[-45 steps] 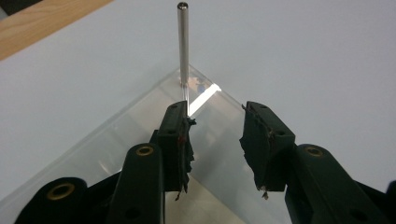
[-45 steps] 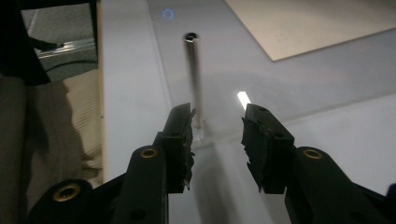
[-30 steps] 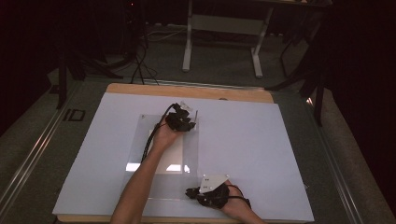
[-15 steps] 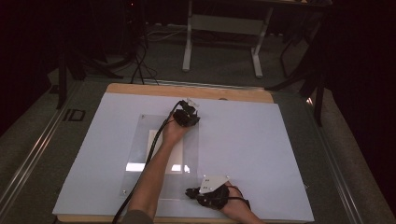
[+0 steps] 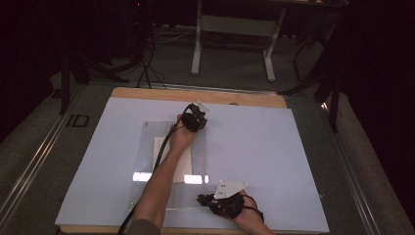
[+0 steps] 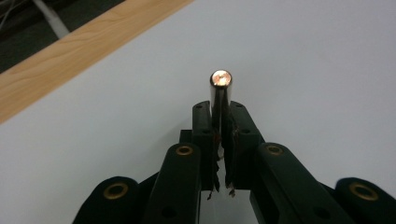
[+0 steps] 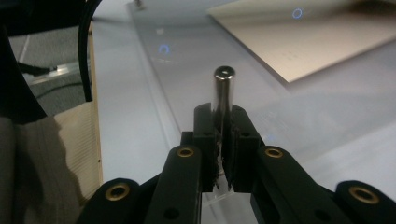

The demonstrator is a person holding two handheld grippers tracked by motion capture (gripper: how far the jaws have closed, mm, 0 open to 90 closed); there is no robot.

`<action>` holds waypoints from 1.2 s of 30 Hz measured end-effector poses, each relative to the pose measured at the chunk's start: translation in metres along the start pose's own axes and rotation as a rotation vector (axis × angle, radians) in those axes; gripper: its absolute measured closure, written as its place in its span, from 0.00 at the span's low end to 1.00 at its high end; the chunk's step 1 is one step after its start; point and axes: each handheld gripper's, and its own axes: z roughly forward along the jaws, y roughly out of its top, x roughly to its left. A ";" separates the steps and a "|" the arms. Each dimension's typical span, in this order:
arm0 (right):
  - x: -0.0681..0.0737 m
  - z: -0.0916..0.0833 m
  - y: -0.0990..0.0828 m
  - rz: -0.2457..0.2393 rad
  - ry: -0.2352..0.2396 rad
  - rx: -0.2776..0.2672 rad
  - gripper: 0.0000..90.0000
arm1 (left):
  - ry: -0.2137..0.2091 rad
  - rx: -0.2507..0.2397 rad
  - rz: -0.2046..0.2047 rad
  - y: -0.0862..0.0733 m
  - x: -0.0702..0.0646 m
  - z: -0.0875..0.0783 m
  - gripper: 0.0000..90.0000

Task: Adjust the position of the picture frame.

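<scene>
My left gripper (image 5: 199, 110) rests at the far right corner of a clear plastic plate (image 5: 147, 147) on the white sheet (image 5: 274, 147). Its jaws have just been closing. In the left gripper view it (image 6: 219, 106) is shut on a short shiny metal pin (image 6: 220, 84) that sticks out past the tips. My right gripper (image 5: 201, 198) lies at the plate's near right corner and points left. In the right gripper view it (image 7: 222, 112) is shut on a second metal pin (image 7: 223, 88), above the plate's edge.
A sheet of paper (image 5: 169, 147) lies under the clear plate (image 7: 196, 60), and in the right gripper view it (image 7: 317, 42) is at the upper right. The table's wooden edge (image 5: 147, 93) runs along the far side, with stands and cables on the floor beyond it.
The left forearm has swung to the left at the bottom of the view, while its gripper stays by the plate's far right corner. The right gripper has not moved.
</scene>
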 end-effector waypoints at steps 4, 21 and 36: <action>-0.012 -0.015 -0.002 0.069 -0.039 -0.028 0.92 | 0.028 0.005 -0.044 -0.006 0.019 -0.014 0.93; -0.111 -0.076 0.013 0.327 -0.240 -0.142 0.89 | -0.078 0.111 -0.088 -0.056 0.081 -0.101 0.95; -0.183 -0.073 0.040 0.414 -0.281 -0.106 0.86 | -0.152 0.130 -0.132 -0.082 0.080 -0.120 0.95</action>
